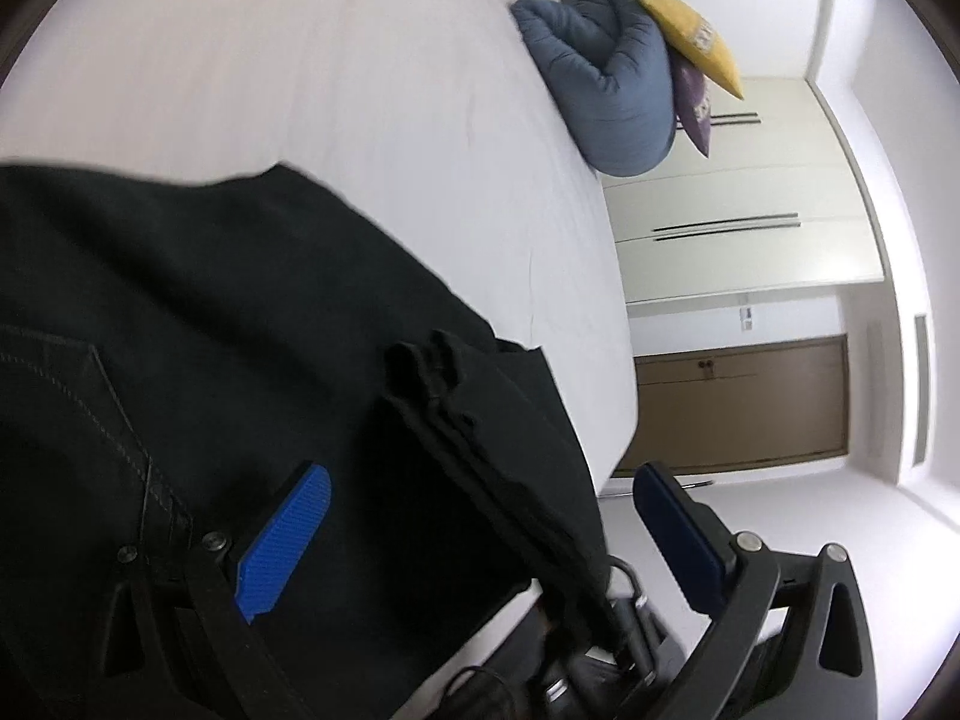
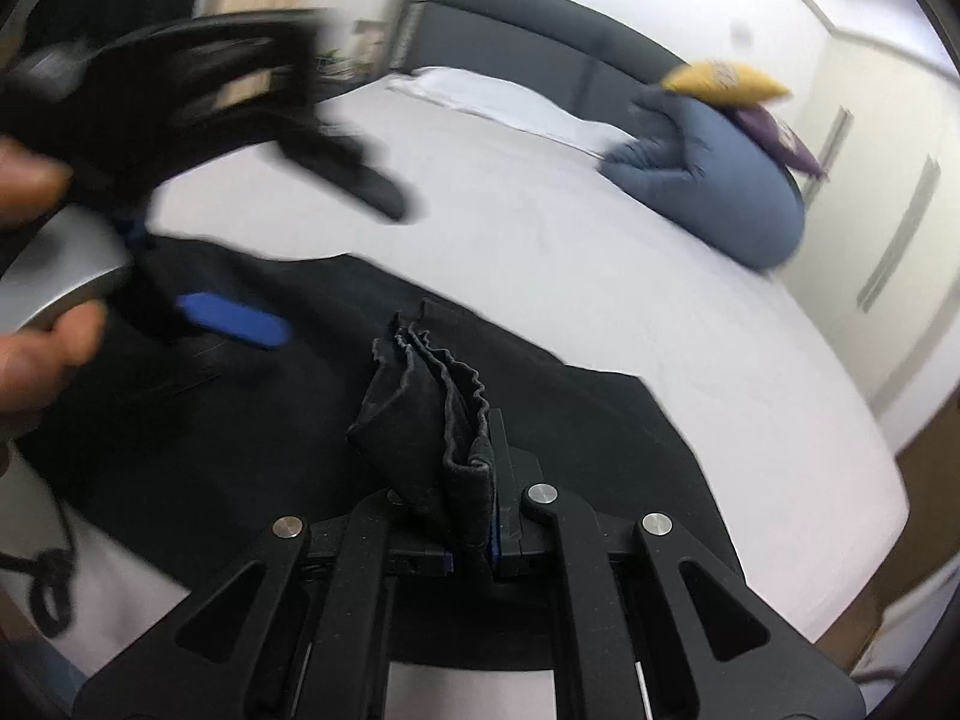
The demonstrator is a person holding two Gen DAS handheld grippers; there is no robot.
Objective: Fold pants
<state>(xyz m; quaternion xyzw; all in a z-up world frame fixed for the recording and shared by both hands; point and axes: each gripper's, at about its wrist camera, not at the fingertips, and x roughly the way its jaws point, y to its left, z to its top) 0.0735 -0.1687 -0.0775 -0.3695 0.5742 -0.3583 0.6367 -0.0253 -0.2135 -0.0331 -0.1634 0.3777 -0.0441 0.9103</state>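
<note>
White bed; right gripper clamps black pants (bunched hem).

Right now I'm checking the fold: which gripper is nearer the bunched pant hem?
Right. The right gripper is shut on the bunched pant hem; the left gripper hangs open beside it.

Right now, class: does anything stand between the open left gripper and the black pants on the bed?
Nothing visible does. The left gripper hangs open directly over the black pants; the right gripper pinches a bunched edge.

A bedroom: white bed, pillows, wardrobe
</note>
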